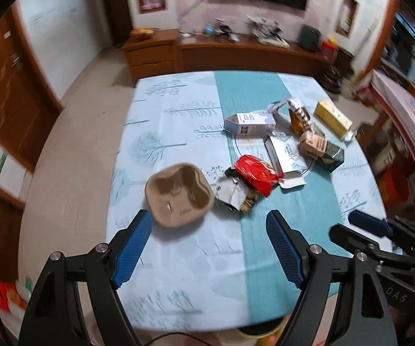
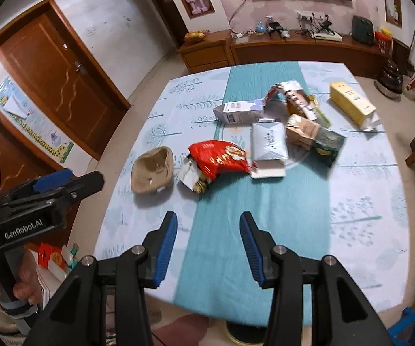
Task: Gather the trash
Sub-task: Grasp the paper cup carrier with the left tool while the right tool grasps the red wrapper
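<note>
1. Nearest: left gripper, black frame with blue ribbed pads, jaws spread wide, nothing between them. It hangs over the near edge of the table in the pale blue tree-print cloth with a teal centre stripe.
2. Right gripper, same build, jaws partly apart, also empty, over the teal stripe. The left one shows at the left edge of the right wrist view, a hand on its handle.
3. Just beyond the left pads: shallow tan moulded-pulp tray, lying open side up, touched by neither gripper.
4. Next out: torn silver-lined wrapper beside a crumpled red snack bag.
5. Farther: flattened white-and-blue cartons, a brown-and-green crushed carton, a long yellow box at the far right.
6. Judgement: approach step; nothing collected yet. No bin visible.
7. Next move probably calls for lowering the left jaws astride the tray's rim, then closing; thin wall may flex.
</note>
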Available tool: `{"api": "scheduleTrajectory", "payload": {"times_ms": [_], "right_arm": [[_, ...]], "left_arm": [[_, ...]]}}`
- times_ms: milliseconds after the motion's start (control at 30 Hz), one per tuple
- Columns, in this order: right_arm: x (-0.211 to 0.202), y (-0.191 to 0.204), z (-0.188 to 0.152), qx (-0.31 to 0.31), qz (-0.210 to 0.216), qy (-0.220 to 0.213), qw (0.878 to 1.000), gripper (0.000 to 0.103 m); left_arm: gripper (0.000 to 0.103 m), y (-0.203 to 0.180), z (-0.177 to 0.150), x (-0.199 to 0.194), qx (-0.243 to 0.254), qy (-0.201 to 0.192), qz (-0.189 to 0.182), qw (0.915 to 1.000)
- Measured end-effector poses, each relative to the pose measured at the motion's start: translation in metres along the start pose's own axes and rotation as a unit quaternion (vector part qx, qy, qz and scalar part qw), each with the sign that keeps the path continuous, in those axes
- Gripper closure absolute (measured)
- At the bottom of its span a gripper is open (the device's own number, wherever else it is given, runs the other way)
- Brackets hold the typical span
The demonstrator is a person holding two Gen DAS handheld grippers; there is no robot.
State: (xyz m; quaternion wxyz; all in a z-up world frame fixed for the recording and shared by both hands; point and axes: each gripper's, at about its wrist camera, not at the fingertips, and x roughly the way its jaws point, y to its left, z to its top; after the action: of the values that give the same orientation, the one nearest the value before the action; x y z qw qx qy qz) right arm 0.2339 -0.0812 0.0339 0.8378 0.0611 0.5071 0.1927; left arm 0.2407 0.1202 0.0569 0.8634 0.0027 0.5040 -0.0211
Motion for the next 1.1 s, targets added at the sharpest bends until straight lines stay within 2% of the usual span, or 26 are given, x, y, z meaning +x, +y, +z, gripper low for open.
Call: {"api": "scheduleTrajectory", "payload": {"times_ms": [67,233,300,467,600,700,900,933,1000,1033,1100], "right_arm": [[0.018,0.009,0.008,-0.002,-0.018,-0.001,1.0,0.049],[0.065,0.029,0.029,-0.009,-0.061,-0.005,0.998,0.045],[0.083,0.036,0.037,-0.01,-0.075,-0.003,0.997,0.039],[0.131,0.048,0.053,-0.029,-0.117,0.01,0.993,0.037],[0.157,0.043,0.061,-0.02,-0.144,0.021,0.989,0.036],[0.164,0.036,0.064,0.002,-0.154,0.024,0.988,0.036],[0.16,0.003,0.064,0.081,-0.133,0.019,0.988,0.037],[0.159,-0.001,0.064,0.088,-0.129,0.018,0.988,0.038],[0.156,-0.007,0.063,0.1,-0.124,0.015,0.987,0.051],[0.154,-0.01,0.063,0.104,-0.122,0.014,0.987,0.054],[0.151,-0.012,0.062,0.104,-0.121,0.012,0.987,0.071]], "left_arm": [[0.023,0.008,0.011,0.019,0.02,0.017,-0.006,0.9996],[0.023,0.04,0.028,0.062,0.042,0.052,-0.01,0.9978],[0.023,0.056,0.029,0.075,0.031,0.062,-0.011,0.9975],[0.023,0.095,0.027,0.11,-0.004,0.096,-0.019,0.9952],[0.023,0.111,0.023,0.133,-0.019,0.12,-0.032,0.9921],[0.023,0.114,0.02,0.149,-0.024,0.135,-0.039,0.9897],[0.023,0.11,0.018,0.172,-0.017,0.154,-0.05,0.9867],[0.023,0.109,0.018,0.175,-0.015,0.156,-0.051,0.9863],[0.023,0.108,0.018,0.181,-0.014,0.164,-0.05,0.9852],[0.023,0.107,0.017,0.183,-0.016,0.168,-0.049,0.9844],[0.023,0.107,0.016,0.189,-0.024,0.18,-0.056,0.9818]]}}
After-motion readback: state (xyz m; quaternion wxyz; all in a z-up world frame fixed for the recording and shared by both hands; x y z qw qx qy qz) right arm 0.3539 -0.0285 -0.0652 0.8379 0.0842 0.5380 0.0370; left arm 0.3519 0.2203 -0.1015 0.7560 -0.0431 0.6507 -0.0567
